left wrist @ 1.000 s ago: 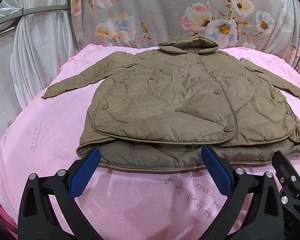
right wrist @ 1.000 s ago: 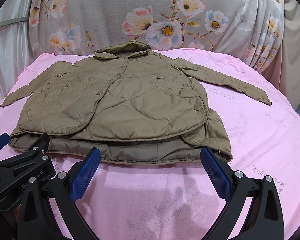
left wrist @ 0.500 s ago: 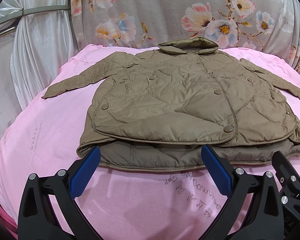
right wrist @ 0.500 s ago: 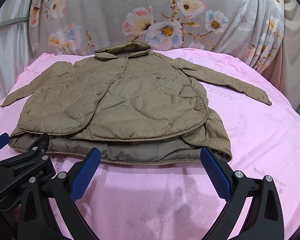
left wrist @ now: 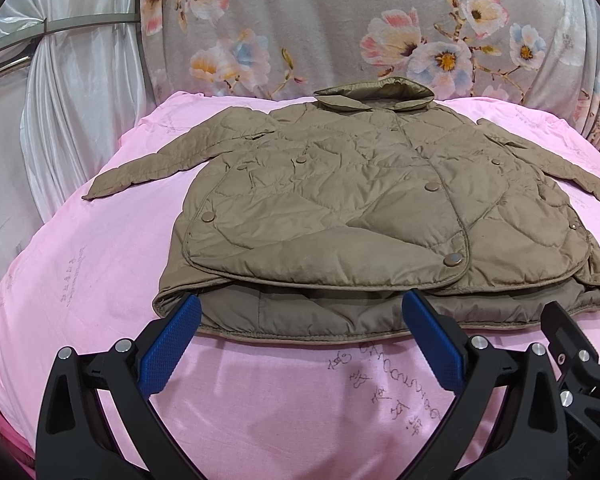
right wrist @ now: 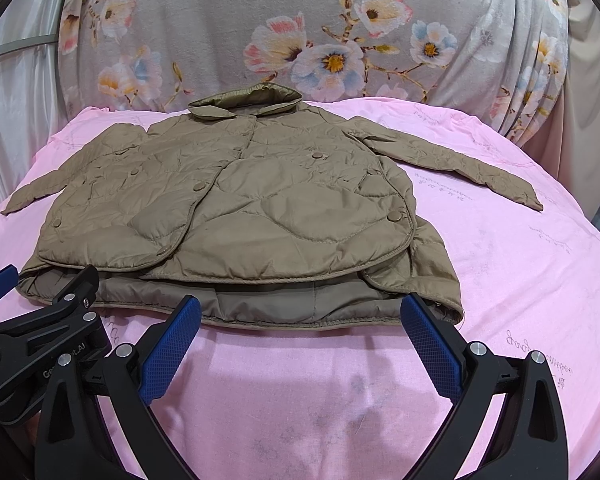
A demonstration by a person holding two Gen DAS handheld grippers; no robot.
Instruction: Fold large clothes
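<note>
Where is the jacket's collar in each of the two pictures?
Left wrist view: the collar sits top, right of centre, against the floral cloth.
Right wrist view: the collar sits top, left of centre.
Shared landmark: the pink sheet under the jacket.

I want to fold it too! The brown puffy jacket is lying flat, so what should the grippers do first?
Probably move the open left gripper out to the left sleeve to fold it inward. The brown quilted jacket lies spread on the pink sheet, both sleeves stretched outward, and the right gripper is open too, holding nothing.
</note>
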